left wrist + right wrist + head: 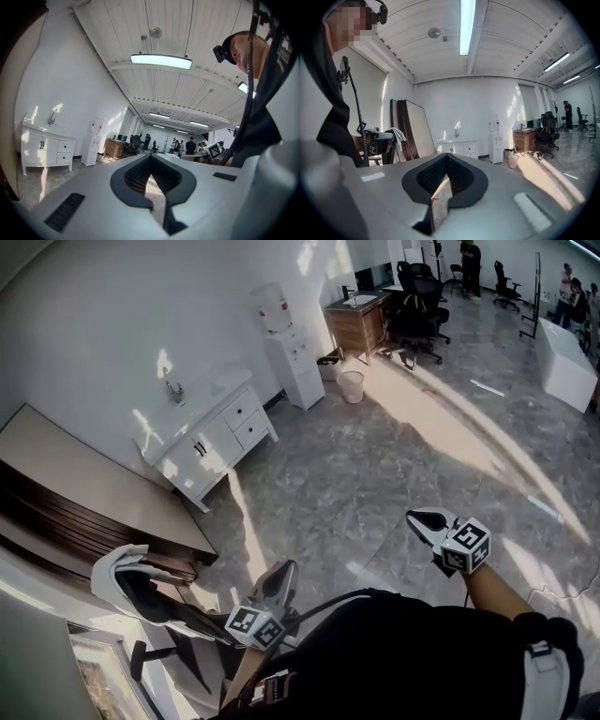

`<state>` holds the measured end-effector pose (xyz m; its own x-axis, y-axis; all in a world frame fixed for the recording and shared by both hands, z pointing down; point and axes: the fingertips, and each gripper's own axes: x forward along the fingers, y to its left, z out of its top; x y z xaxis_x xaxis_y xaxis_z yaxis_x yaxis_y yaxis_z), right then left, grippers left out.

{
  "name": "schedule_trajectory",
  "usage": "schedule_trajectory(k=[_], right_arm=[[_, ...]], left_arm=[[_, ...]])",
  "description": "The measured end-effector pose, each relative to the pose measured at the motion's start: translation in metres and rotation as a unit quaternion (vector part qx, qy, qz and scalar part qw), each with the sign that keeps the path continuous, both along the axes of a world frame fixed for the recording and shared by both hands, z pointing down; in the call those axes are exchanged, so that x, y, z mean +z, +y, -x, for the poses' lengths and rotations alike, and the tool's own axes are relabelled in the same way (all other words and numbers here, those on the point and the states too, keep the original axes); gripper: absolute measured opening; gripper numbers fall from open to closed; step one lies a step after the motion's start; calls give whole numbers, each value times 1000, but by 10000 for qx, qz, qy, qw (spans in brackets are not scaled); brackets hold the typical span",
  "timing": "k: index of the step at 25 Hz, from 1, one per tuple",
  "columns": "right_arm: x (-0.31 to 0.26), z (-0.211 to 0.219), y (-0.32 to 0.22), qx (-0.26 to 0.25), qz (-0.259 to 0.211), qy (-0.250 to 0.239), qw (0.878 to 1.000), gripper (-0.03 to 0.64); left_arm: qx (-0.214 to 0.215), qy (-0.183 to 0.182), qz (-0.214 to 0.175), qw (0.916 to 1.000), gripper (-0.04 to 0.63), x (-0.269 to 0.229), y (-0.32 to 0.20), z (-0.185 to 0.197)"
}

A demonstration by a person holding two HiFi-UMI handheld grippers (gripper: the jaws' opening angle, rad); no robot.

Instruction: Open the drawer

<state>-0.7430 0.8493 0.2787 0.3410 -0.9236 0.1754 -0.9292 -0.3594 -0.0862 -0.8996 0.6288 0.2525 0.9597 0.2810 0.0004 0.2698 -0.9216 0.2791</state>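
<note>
A white vanity cabinet (217, 432) with a tap stands against the far wall; its two drawers (246, 418) are on its right side and look closed. It also shows as the cabinet (47, 150) at the left of the left gripper view and the cabinet (459, 149) straight ahead in the right gripper view. Both grippers are far from it, held in front of the person's body. My left gripper (284, 570) (151, 155) is shut with nothing in it. My right gripper (417, 517) (446, 154) has its tips together and holds nothing.
A water dispenser (281, 334) and a waste bin (351, 385) stand right of the cabinet, then a wooden desk (356, 320) and office chairs (417, 306). Large boards (84, 493) lean at the left. A stand draped in white cloth (127, 582) is near my left gripper.
</note>
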Motion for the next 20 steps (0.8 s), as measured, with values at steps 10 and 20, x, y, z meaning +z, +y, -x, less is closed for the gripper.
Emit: schedule_trajectory(k=[10, 20], right_arm=[[-4, -120, 48, -261, -41, 54, 9996, -2], [12, -185, 62, 12, -32, -102, 9999, -2]], left_arm=[[-251, -6, -16, 9997, 0, -3, 57, -110], [5, -109, 31, 9999, 0, 7, 61, -188]])
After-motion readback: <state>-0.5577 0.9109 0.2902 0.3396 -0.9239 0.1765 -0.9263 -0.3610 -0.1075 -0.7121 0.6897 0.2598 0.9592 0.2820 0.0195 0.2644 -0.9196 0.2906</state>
